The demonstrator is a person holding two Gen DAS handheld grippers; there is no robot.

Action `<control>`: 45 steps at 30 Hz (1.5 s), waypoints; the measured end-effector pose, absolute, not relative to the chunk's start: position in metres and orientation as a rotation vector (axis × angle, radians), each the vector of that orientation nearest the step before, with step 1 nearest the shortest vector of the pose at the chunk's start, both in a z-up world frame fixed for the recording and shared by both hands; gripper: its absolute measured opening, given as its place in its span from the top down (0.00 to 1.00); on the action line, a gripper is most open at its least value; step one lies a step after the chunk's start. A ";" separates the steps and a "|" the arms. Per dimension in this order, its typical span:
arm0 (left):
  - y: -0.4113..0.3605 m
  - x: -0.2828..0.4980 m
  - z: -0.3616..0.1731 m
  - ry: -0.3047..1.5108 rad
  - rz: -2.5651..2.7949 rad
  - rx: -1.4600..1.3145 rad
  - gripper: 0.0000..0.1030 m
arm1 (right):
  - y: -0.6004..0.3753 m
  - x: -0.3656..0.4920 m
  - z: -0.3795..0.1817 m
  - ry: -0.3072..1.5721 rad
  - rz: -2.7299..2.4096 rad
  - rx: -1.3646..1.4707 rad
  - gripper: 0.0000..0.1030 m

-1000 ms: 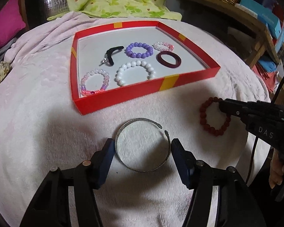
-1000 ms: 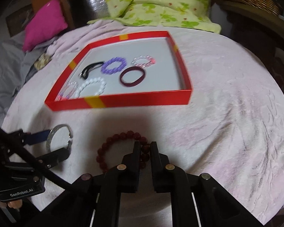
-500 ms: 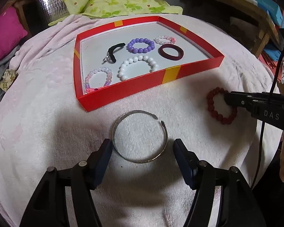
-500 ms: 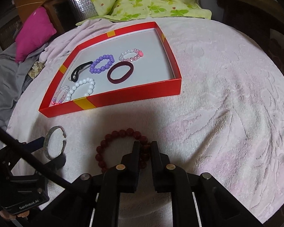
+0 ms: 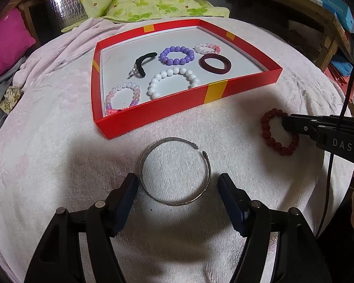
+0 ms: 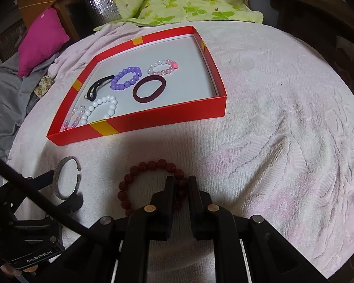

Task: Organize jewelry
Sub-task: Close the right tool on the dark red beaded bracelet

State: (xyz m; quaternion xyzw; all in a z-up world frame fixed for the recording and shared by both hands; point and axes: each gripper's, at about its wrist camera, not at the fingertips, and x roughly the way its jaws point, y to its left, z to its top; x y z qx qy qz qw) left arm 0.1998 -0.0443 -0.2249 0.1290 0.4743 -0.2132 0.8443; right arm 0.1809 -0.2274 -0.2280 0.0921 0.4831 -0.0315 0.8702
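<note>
One red tray (image 5: 247, 83) on the pink towel (image 5: 47, 141), with six pieces inside. Left gripper (image 5: 178, 184) wide, jaws opening around the silver bangle (image 5: 175, 171), pads clear of it. Right gripper (image 6: 180, 184) nearly together, pinching the dark red bead bracelet (image 6: 139, 168) on the towel.

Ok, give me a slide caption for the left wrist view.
Left gripper, jaws opening around the silver bangle; right gripper pinches the red bead bracelet beside the red tray.
</note>
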 end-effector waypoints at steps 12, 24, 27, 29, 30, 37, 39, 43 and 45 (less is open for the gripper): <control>-0.046 0.200 -0.227 0.989 -0.456 0.271 0.22 | -0.231 0.180 -0.227 1.007 -0.065 0.202 0.85; -0.044 0.199 -0.225 1.000 -0.449 0.282 0.22 | -0.228 0.181 -0.227 1.006 -0.055 0.203 0.79; -0.037 0.200 -0.222 0.993 -0.431 0.276 0.22 | -0.226 0.182 -0.227 1.005 -0.048 0.199 0.75; -0.030 0.203 -0.222 0.999 -0.427 0.263 0.22 | -0.224 0.183 -0.227 1.005 -0.042 0.199 0.73; -0.027 0.204 -0.221 1.003 -0.425 0.251 0.23 | -0.224 0.183 -0.228 1.005 -0.040 0.199 0.72; -0.027 0.202 -0.225 1.008 -0.437 0.259 0.22 | -0.217 0.185 -0.228 1.004 -0.024 0.182 0.60; -0.028 0.202 -0.225 1.009 -0.438 0.249 0.23 | -0.213 0.186 -0.229 1.003 -0.030 0.151 0.60; -0.032 0.203 -0.225 1.008 -0.453 0.232 0.25 | -0.207 0.185 -0.229 0.997 -0.038 0.099 0.67; -0.034 0.204 -0.225 1.001 -0.454 0.234 0.33 | -0.207 0.184 -0.229 0.990 -0.066 0.063 0.84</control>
